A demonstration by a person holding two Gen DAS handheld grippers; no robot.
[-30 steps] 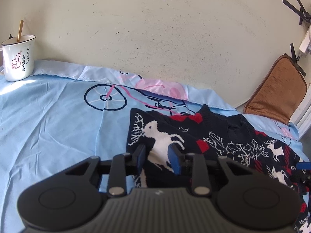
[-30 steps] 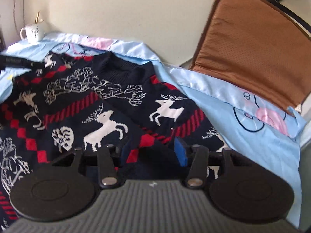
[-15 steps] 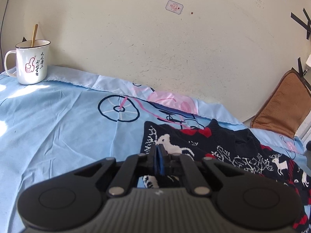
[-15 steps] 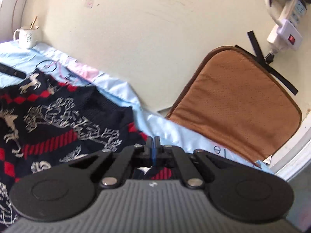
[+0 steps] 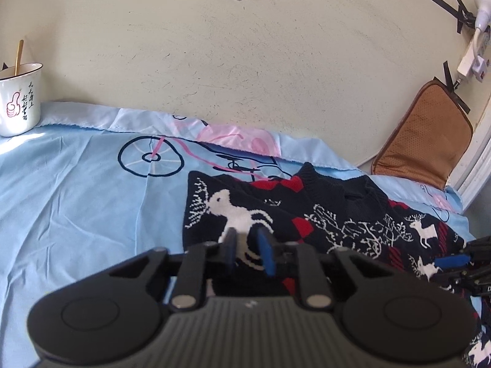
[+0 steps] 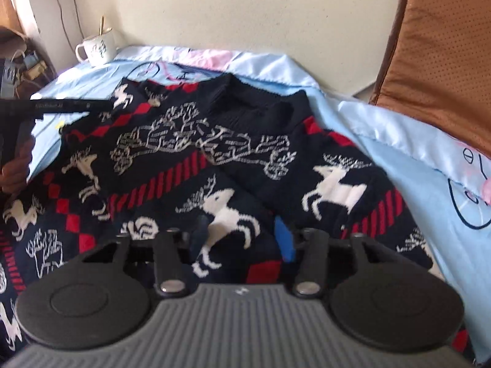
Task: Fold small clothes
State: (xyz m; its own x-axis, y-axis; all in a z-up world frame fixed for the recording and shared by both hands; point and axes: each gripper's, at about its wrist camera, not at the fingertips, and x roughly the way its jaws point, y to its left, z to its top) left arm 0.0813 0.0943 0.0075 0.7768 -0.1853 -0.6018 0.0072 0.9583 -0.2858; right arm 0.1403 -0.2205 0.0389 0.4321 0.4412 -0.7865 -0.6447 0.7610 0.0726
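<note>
Right up close in the left wrist view, the left gripper (image 5: 247, 250) hangs tilted down over the navy knitted sweater with white reindeer and red bands (image 5: 337, 214). Its blue-padded jaws stand a little apart, pinching nothing, with a white reindeer showing through the gap. Over in the right wrist view, the right gripper (image 6: 242, 239) sits low above the sweater's front and its jaws are opening. The knit shows in the gap beneath them, but neither pad presses on it.

The sweater itself lies spread on the light blue bed sheet printed with a bicycle (image 5: 76, 190), front up, ribbed collar pointing toward the wall. At the far left of the right wrist view, a hand (image 6: 15, 165) grips the other tool's handle.

Further back, a white enamel mug with a pink thumbs-up (image 5: 18, 101) stands on the sheet's far corner, a spoon inside. A brown padded cushion (image 5: 423, 135) leans against the cream wall (image 5: 245, 61).
</note>
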